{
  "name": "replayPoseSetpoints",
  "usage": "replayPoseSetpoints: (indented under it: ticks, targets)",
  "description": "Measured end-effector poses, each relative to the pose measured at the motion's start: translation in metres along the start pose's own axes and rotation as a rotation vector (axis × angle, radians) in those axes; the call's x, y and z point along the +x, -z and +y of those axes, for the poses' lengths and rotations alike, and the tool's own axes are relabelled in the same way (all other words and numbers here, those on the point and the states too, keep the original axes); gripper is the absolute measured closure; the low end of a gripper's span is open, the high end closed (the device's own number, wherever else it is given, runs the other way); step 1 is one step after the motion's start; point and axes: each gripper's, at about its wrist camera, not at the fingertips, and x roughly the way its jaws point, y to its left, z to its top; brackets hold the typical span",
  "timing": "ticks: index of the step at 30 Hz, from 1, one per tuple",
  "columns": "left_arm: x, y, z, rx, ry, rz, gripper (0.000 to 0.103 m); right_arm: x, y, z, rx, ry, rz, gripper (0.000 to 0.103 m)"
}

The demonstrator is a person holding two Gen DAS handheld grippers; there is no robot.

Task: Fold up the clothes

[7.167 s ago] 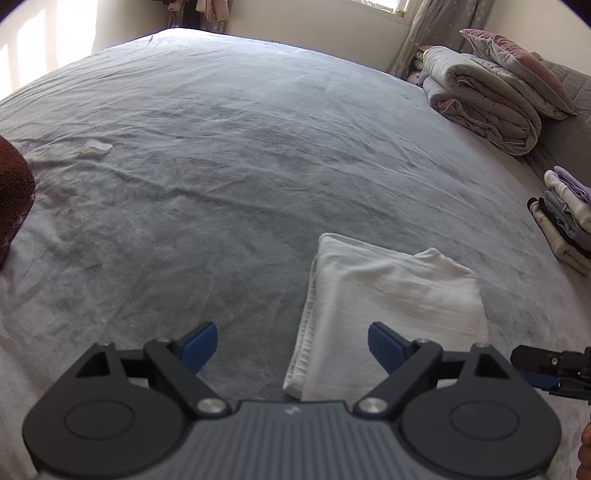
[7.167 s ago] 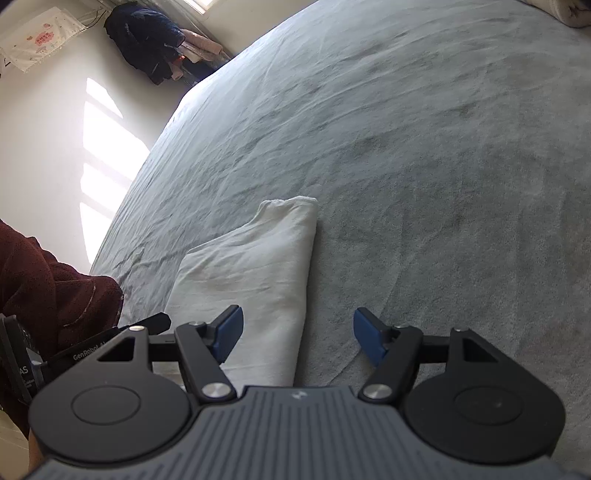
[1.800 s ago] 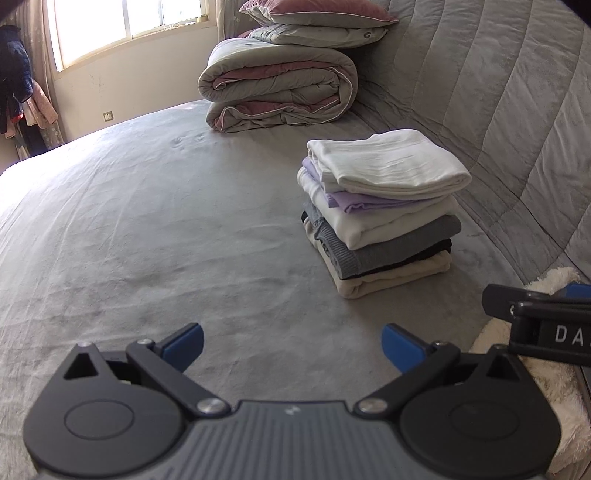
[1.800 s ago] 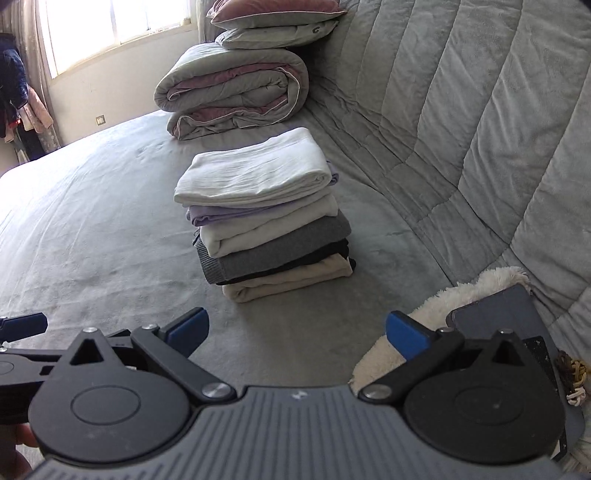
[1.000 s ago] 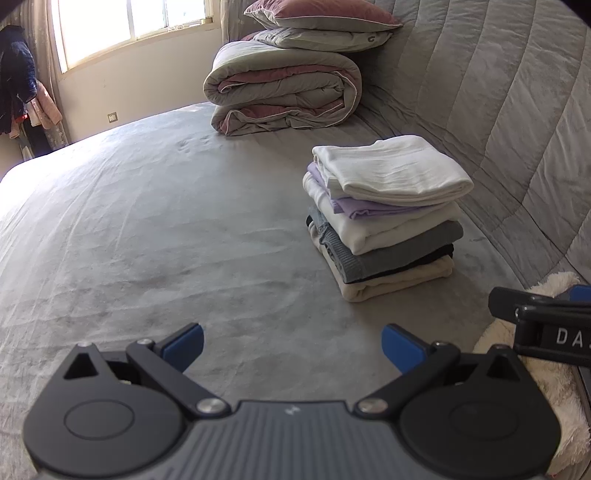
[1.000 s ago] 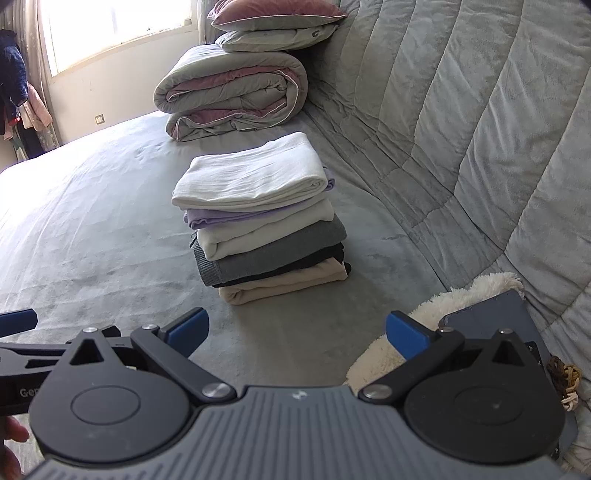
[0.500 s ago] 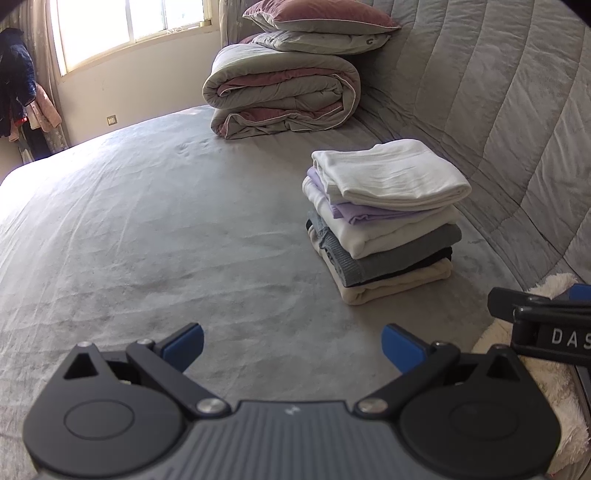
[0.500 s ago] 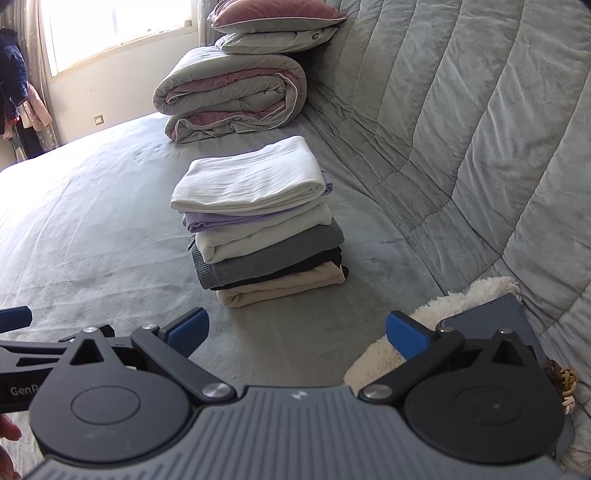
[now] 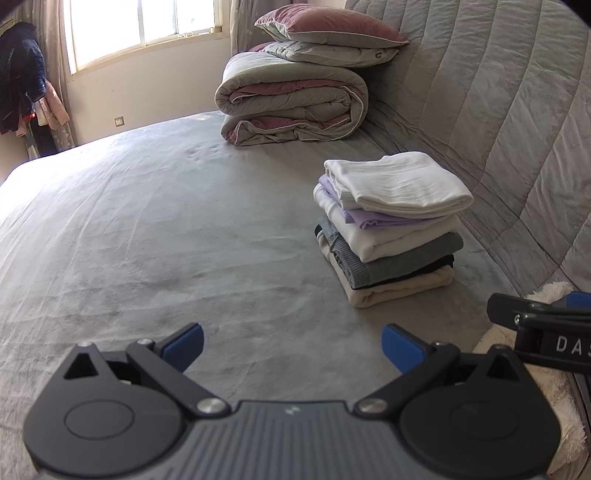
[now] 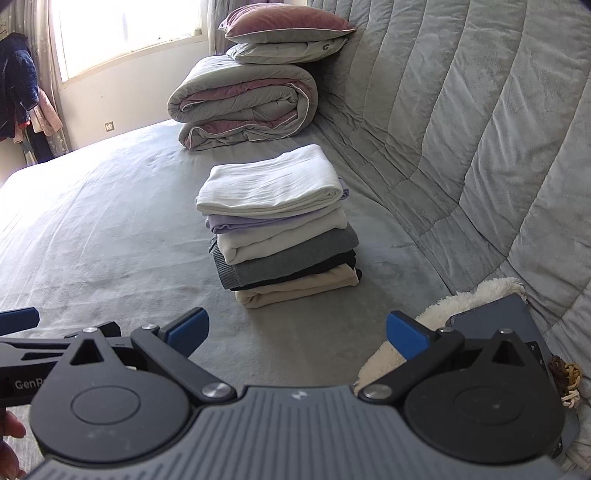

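A stack of several folded clothes (image 9: 388, 236) (image 10: 284, 236) stands on the grey bed (image 9: 147, 236) near the quilted headboard. A folded white garment (image 9: 399, 184) (image 10: 269, 184) lies on top, over lilac, white, grey, black and beige pieces. My left gripper (image 9: 291, 343) is open and empty, held back from the stack over bare bedding. My right gripper (image 10: 295, 332) is open and empty too, a short way in front of the stack. Part of the right gripper shows at the right edge of the left wrist view.
A rolled grey and pink duvet (image 9: 291, 107) with two pillows (image 9: 328, 33) sits behind the stack. A fluffy white cushion (image 10: 443, 314) and a dark flat device (image 10: 495, 317) lie at the near right. A window (image 9: 140, 29) and hanging coats (image 9: 22, 77) are at the far left.
Seven seconds ago the white garment lay alone on the bed between the grippers; it now tops the stack. Over the last second both grippers drew back slightly, staying open.
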Motion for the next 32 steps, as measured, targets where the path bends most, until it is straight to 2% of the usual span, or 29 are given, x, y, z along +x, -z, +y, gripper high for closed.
replayPoseSetpoints:
  ticks: [3,10,17,23,32]
  targets:
    - [-0.017,0.01,0.014,-0.016,-0.006,-0.03,0.0,-0.016,0.007,0.01,0.004,-0.023,-0.026,0.0]
    - [-0.061,0.043,0.058,-0.081,-0.03,-0.084,0.0,-0.055,0.034,0.035,-0.025,-0.01,-0.122,0.0]
    - [-0.092,0.084,0.103,-0.121,-0.063,-0.105,0.0,-0.077,0.07,0.067,-0.069,-0.096,-0.152,0.0]
    - [-0.112,0.114,0.139,-0.127,-0.122,-0.153,0.0,-0.085,0.1,0.1,-0.092,-0.141,-0.187,0.0]
    - [-0.12,0.139,0.182,-0.162,-0.154,-0.171,0.0,-0.075,0.127,0.137,-0.145,-0.177,-0.159,0.0]
